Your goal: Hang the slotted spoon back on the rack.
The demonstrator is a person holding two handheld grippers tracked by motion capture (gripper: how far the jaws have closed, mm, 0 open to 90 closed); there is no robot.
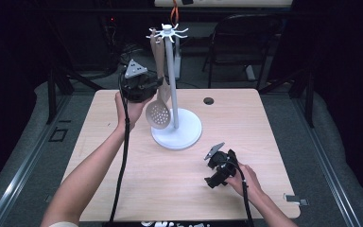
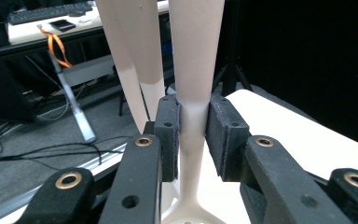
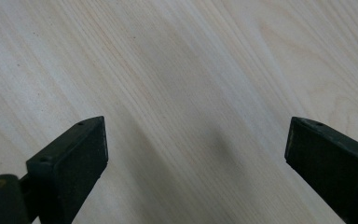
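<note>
A pale slotted spoon [image 1: 159, 113] hangs from a hook of the white utensil stand [image 1: 171, 71], whose round base [image 1: 185, 135] sits mid-table. My left gripper [image 1: 157, 85] is raised beside the pole and shut on the spoon's handle. In the left gripper view both pads [image 2: 168, 135] press on the narrow part of the handle [image 2: 194, 70], and a second white upright piece [image 2: 133, 56] stands just behind it. My right gripper [image 1: 211, 181] rests low at the front right, tipped toward the wooden table [image 1: 123, 189]. Its jaws [image 3: 196, 140] are open wide over bare wood.
A small dark hole [image 1: 208, 100] marks the tabletop behind the stand. A black chair [image 1: 246, 42] and cables stand beyond the far edge. A small metal piece [image 1: 295, 199] lies at the front right corner.
</note>
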